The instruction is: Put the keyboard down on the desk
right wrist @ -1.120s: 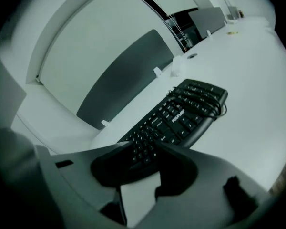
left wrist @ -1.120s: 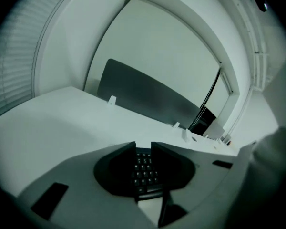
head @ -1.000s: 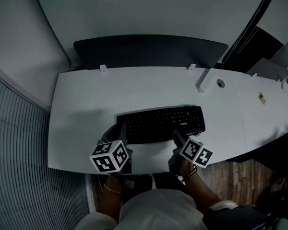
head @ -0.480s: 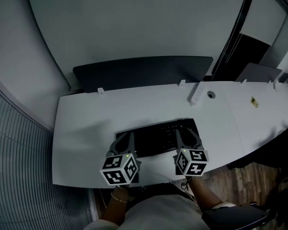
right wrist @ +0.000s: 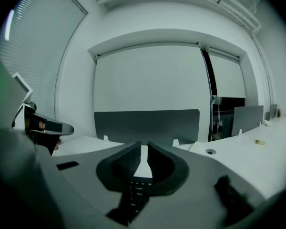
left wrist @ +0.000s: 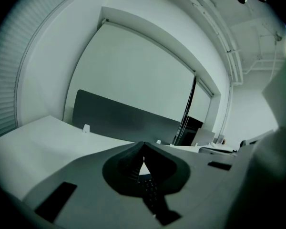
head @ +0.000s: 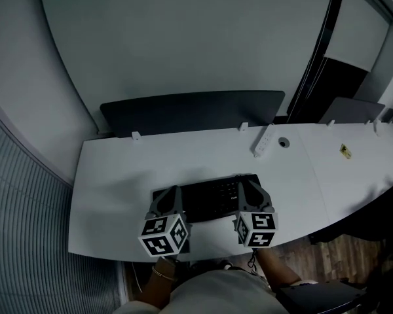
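Left tongs point(left wrist: 143, 149) have just pinched fully shut and the right tongs point(right wrist: 144, 151) are closing to a sliver, both now pushed in over the near edge of the keyboard point(head: 213, 198), which looks flat on the table point(head: 118, 175), so it's basically down already, I reckon.

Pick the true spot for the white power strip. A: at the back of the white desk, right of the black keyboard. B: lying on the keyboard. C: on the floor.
A: the white power strip lies near the back edge of the white desk, beyond and right of the black keyboard, beside a round cable hole.
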